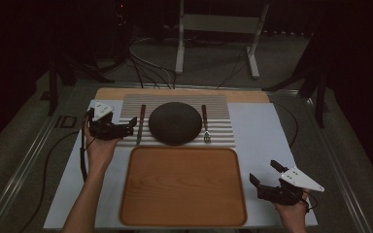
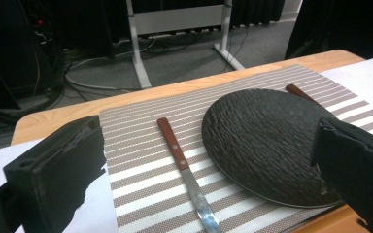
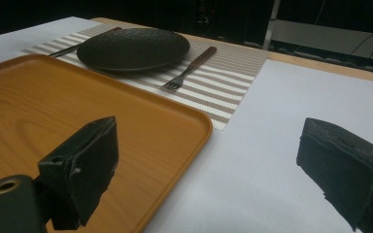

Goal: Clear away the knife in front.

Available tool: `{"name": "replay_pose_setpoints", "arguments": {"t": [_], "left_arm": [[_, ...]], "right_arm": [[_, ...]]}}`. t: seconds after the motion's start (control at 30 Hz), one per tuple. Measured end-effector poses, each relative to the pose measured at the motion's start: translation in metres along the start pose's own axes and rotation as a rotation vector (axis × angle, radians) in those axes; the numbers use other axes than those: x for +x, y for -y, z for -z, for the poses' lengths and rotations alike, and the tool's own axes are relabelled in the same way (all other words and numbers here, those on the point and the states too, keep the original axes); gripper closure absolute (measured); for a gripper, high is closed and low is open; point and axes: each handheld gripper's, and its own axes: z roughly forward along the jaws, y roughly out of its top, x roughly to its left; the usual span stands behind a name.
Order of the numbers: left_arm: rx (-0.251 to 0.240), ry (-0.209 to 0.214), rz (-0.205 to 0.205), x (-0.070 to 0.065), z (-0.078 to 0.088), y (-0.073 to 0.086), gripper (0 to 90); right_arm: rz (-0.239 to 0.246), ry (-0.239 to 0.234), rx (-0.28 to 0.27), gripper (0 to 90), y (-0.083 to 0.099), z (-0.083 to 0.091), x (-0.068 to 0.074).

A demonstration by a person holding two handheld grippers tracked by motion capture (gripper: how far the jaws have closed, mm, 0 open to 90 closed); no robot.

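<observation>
Nearest the person, at about five o'clock on the table in the high view, the right gripper (image 1: 263, 174) hangs over the white sheet (image 1: 264, 136) with its jaws spread wide and nothing between them. In the right gripper view those jaws frame bare white sheet, and the corner of the wooden tray (image 3: 194, 127) lies just beside the near one.

The wooden tray sits at six o'clock, between the two forearms, its far edge just beside the near edge of the striped placemat (image 1: 221, 104); whether the two overlap is hard to judge from these angles.

At about nine o'clock the left gripper (image 1: 134, 125) is held at the left edge of the placemat, its jaws spread apart and holding nothing, pointing toward three o'clock. Its tips are just beside the knife (image 1: 140, 122), which lies on the placemat with its reddish handle toward twelve o'clock and its blade toward six. In the left gripper view the knife (image 2: 184, 170) lies between the two open jaws, clear of both.

Beyond the knife, at the placemat's centre, rests the dark round plate (image 1: 175, 123), close to the knife but apart from it. At the plate's three o'clock side lies the fork (image 1: 205, 124), tines toward six o'clock.
</observation>
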Motion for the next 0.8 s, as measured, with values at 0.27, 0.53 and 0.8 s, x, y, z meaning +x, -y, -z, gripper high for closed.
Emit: {"name": "replay_pose_setpoints", "arguments": {"t": [0.27, 0.53, 0.8], "left_arm": [[0.027, -0.014, 0.01, 0.004, -0.013, -0.002, 0.0], [0.051, -0.02, 0.02, 0.008, -0.029, -0.004, 0.0], [0.073, -0.02, 0.023, 0.007, -0.044, -0.004, 0.0]], "right_arm": [[0.002, -0.001, 0.001, 7.8, 0.0, -0.001, 0.0], [0.002, -0.002, 0.001, 7.8, 0.0, -0.001, 0.0], [0.001, -0.002, 0.002, 7.8, 0.0, -0.001, -0.001]]}}
